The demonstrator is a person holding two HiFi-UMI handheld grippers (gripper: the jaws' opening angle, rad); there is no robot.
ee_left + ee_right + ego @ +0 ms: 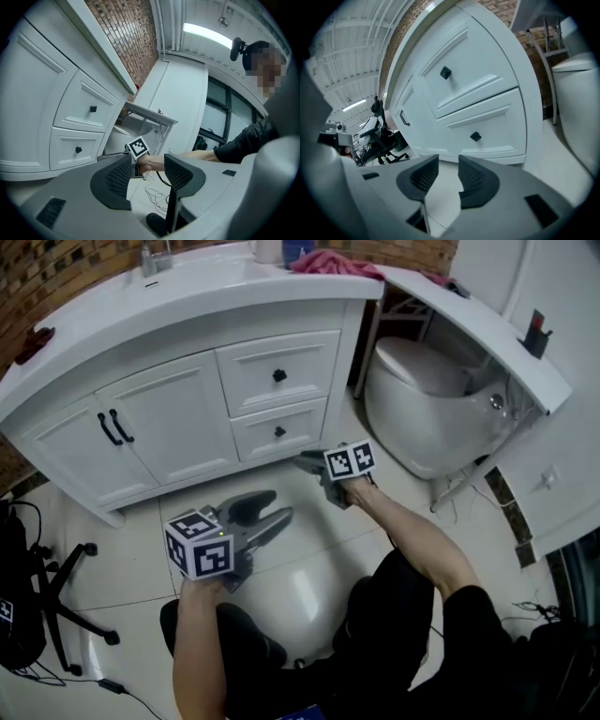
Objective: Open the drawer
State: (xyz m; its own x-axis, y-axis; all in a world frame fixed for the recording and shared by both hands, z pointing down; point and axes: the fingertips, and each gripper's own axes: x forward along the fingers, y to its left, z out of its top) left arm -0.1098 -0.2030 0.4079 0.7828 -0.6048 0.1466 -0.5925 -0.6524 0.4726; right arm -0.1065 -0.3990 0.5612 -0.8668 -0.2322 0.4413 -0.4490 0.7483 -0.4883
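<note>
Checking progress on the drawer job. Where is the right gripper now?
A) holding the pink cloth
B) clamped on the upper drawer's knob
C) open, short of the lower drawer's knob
C: the right gripper has its fingers apart with only floor between them, and the lower drawer's knob sits beyond them, untouched.

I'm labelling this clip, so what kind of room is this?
Most likely a bathroom: a white vanity cabinet, a tap on top of it, and a toilet beside it.
</note>
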